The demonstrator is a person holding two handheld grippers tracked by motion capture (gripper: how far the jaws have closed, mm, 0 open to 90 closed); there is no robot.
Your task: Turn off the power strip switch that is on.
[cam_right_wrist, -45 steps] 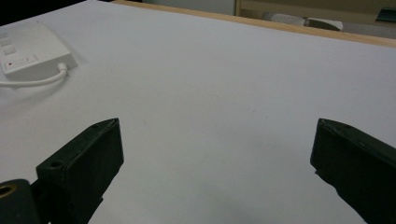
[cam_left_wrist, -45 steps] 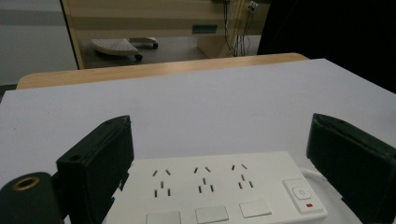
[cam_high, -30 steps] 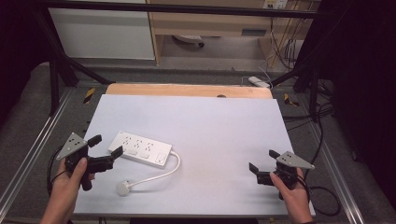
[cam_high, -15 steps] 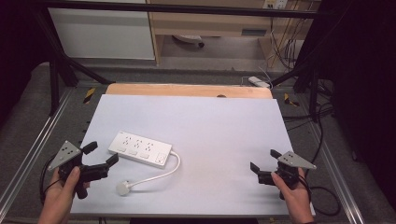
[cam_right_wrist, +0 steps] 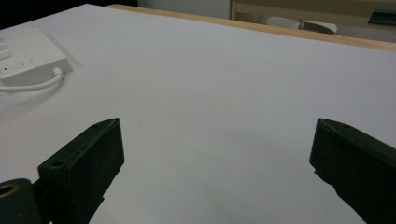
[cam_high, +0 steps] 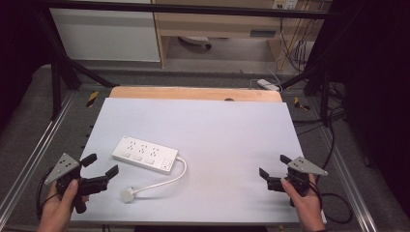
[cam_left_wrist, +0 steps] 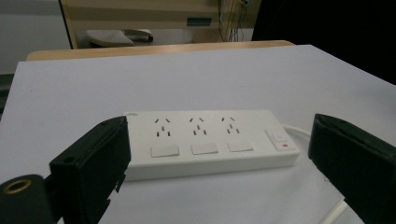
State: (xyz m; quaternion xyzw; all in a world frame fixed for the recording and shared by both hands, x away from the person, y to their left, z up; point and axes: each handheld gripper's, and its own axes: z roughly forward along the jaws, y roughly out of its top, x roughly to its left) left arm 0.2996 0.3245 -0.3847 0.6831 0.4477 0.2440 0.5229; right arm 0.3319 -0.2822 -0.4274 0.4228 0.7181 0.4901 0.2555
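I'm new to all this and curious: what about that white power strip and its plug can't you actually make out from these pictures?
- power strip: its near left corner, in the left gripper view, is hidden behind a black jaw.
- Same strip, right gripper view: cut off by the left edge.
- plug: high view, too small to show its pins.
- cord: left gripper view, runs behind the right jaw and off the bottom edge.
- Brand mark: blurred.

A lab or test workshop: a white tabletop (cam_high: 217, 130) framed by metal rails (cam_high: 29, 159), loose cables (cam_high: 295, 43) hanging behind the tabletop, plain wooden shelving (cam_high: 217, 24) beyond it, dark curtains around
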